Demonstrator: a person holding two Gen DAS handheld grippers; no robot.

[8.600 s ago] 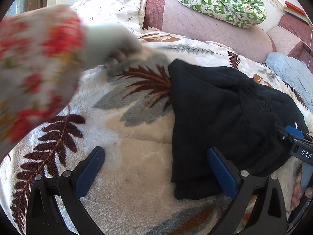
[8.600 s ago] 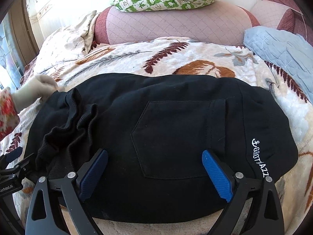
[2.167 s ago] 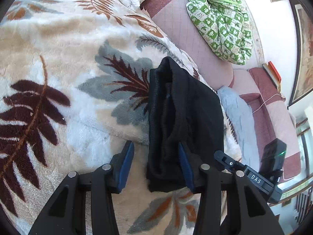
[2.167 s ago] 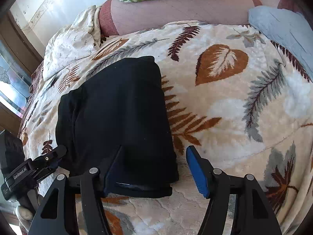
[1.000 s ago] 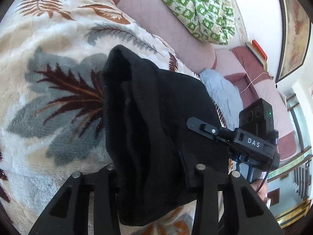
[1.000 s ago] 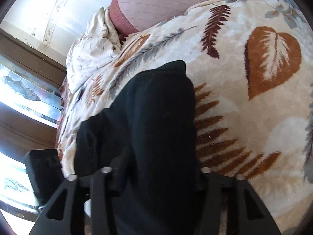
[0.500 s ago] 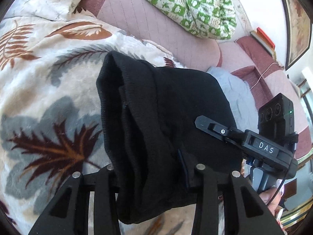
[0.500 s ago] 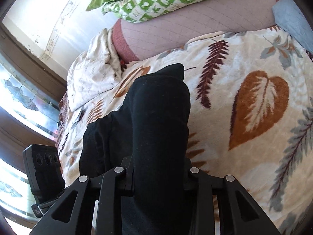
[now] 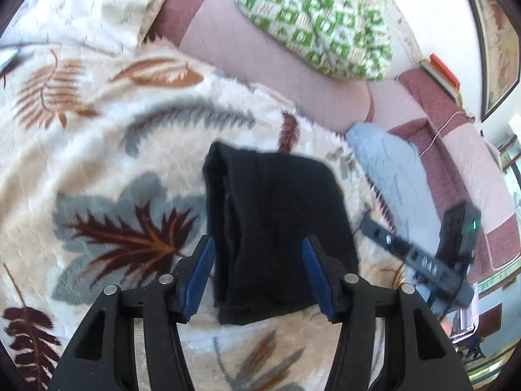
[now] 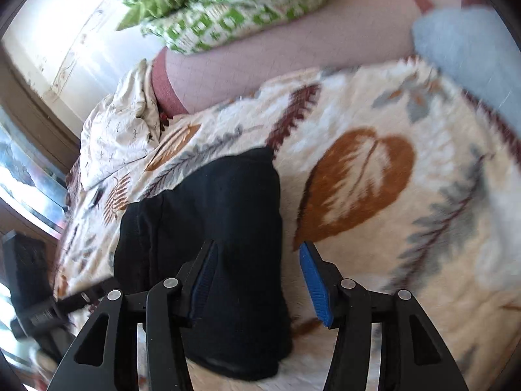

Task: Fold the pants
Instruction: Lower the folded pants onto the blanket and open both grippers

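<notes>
At the centre of the leaf-patterned blanket [image 9: 107,169] the black pants [image 9: 273,224] lay folded into a compact, thick bundle, its stacked edges showing along the 9 o'clock side in the left wrist view. The cloth looked soft, limp and fairly light, a knit or fleece that would sag and splay open if lifted by one layer only; a sound hold would likely be across the whole stack at a near corner, taking all layers at once. The left gripper [image 9: 257,277] stood with its blue pads spread to either side of the bundle's near end, not pinching it. The right gripper [image 10: 257,280] was likewise parted, its left pad over the dark cloth and its right pad over bare blanket at 3 o'clock of the bundle. Both views were blurred. Beyond, toward 12 o'clock, ran the pink quilted sofa back [image 9: 260,52] with a green checked quilt [image 9: 322,16] heaped on it, and a pale blue cloth [image 9: 390,163] lay toward 2 o'clock.
</notes>
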